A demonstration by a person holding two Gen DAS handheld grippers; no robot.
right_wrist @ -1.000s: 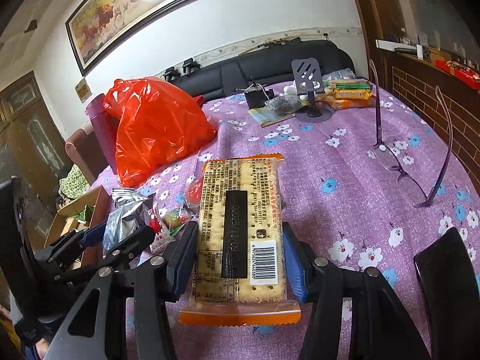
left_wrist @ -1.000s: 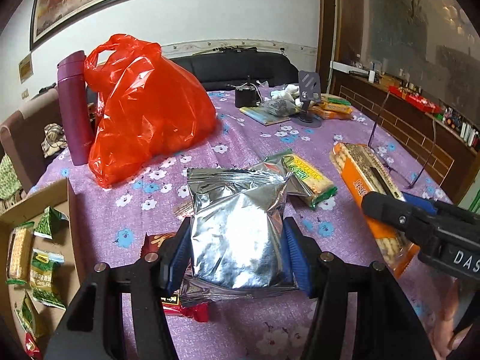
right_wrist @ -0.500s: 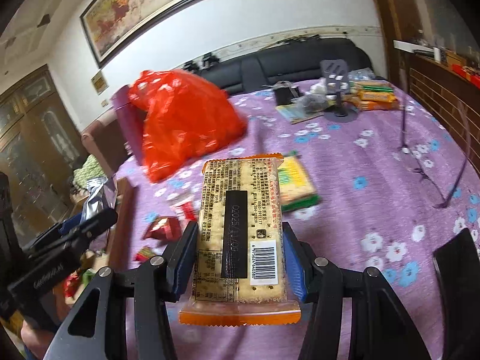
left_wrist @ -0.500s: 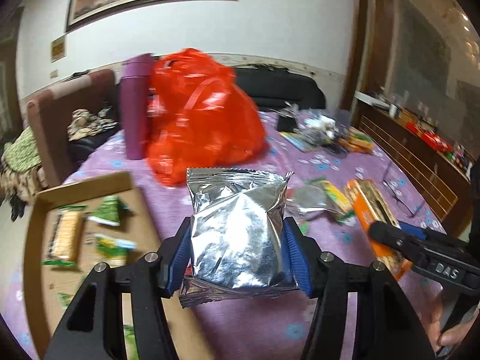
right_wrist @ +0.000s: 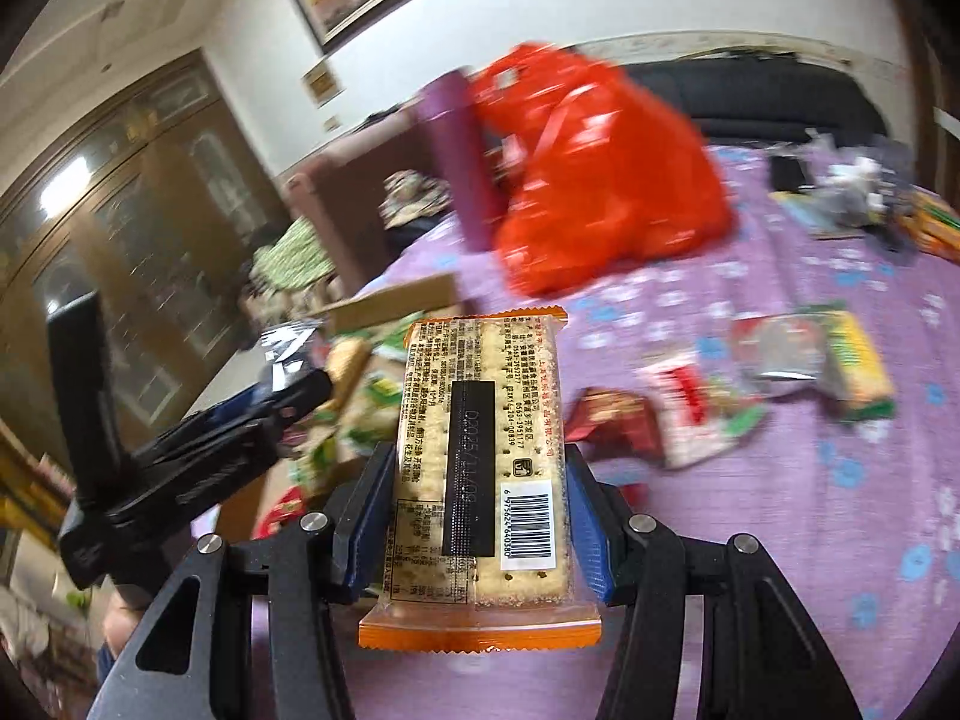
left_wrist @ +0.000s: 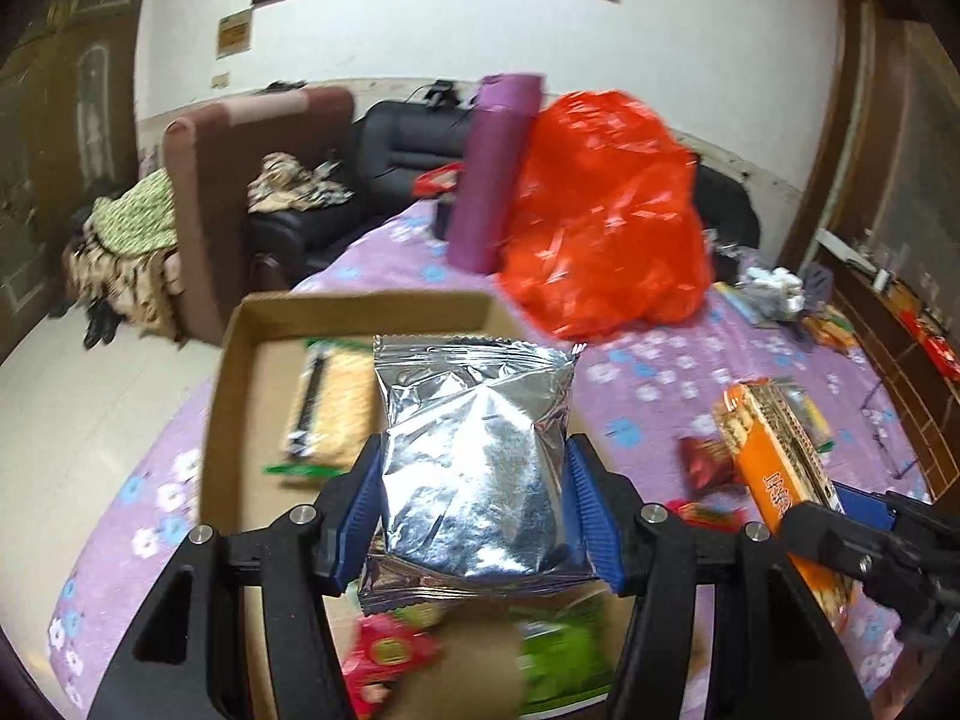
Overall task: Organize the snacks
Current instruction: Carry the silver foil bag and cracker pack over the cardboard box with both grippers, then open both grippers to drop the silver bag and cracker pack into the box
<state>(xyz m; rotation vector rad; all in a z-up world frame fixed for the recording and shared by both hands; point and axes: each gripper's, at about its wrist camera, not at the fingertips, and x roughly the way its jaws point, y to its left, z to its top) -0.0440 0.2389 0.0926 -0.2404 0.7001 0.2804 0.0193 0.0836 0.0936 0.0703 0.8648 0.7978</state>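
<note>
My left gripper is shut on a silver foil snack bag, held above the cardboard box on the purple flowered table. Inside the box lie a cracker pack, a red snack and a green pack. My right gripper is shut on an orange-edged cracker pack, barcode side up, over the table just right of the box. The left view shows that cracker pack and the right gripper at the right edge. Loose snacks lie on the table to the right.
A red plastic bag and a purple flask stand behind the box. A brown chair and black sofa sit beyond the table edge. Clutter lies at the far right. A hand holds the left gripper.
Both grippers have swung left with their packs still held. The left one went from over the loose snacks to above the box. The right one followed toward the box.
</note>
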